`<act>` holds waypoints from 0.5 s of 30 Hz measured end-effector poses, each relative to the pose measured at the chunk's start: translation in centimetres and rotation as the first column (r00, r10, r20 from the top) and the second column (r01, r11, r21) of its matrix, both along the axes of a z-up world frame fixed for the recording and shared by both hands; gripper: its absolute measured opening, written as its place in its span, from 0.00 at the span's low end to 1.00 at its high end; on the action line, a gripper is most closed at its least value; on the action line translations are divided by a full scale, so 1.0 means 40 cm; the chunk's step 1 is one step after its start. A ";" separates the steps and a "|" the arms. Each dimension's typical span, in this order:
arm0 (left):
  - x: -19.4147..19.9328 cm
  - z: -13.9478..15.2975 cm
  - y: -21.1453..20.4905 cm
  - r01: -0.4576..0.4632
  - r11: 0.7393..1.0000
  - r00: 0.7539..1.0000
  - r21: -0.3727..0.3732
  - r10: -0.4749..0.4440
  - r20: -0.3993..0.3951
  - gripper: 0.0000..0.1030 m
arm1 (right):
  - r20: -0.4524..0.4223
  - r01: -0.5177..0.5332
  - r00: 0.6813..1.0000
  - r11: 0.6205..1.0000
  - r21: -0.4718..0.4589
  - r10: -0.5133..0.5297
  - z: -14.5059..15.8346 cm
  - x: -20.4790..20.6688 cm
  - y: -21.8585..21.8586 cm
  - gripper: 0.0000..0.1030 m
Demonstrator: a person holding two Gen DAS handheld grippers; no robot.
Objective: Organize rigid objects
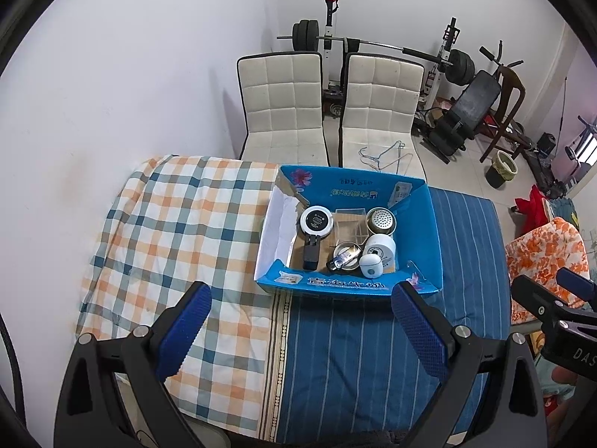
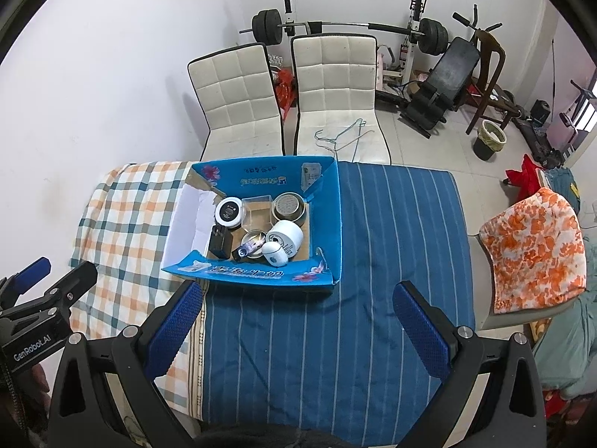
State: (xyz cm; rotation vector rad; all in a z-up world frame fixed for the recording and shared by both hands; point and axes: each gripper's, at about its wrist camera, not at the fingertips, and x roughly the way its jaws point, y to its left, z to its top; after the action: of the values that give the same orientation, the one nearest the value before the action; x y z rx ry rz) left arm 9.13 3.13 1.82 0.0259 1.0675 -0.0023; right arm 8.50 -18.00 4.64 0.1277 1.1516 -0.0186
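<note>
A blue cardboard box (image 1: 429, 231) (image 2: 334, 216) stands on the cloth-covered table. Inside lie a round black-and-white device (image 1: 316, 220) (image 2: 228, 211), a black block (image 1: 310, 253) (image 2: 219, 242), a clear plastic box (image 1: 349, 226) (image 2: 257, 209), a steel perforated cup (image 1: 380, 220) (image 2: 287, 206), a steel dish (image 1: 347, 255) (image 2: 253, 243), a white cylinder (image 1: 380, 248) (image 2: 285, 239) and a small white egg-shaped item (image 1: 370, 265) (image 2: 274, 253). My left gripper (image 1: 300, 304) is open and empty, short of the box. My right gripper (image 2: 296, 304) is open and empty, near the box's front right.
The table carries a checked cloth (image 1: 168, 224) on the left and a blue striped cloth (image 2: 373, 317) on the right. Two white chairs (image 1: 283, 112) (image 2: 335, 97) stand behind it. Weight equipment (image 2: 429, 37) lines the back wall. An orange-patterned cushion (image 2: 533, 254) lies at right.
</note>
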 end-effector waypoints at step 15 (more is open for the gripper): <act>-0.003 0.003 -0.001 0.002 1.000 1.000 0.000 -0.002 0.002 0.96 | 0.000 0.000 1.000 1.000 -0.002 0.000 0.007 -0.007 -0.006 1.00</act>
State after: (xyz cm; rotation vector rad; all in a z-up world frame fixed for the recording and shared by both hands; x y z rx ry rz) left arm 9.03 3.09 1.92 0.0273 1.0656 -0.0037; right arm 8.24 -18.25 4.91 0.1257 1.1519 -0.0200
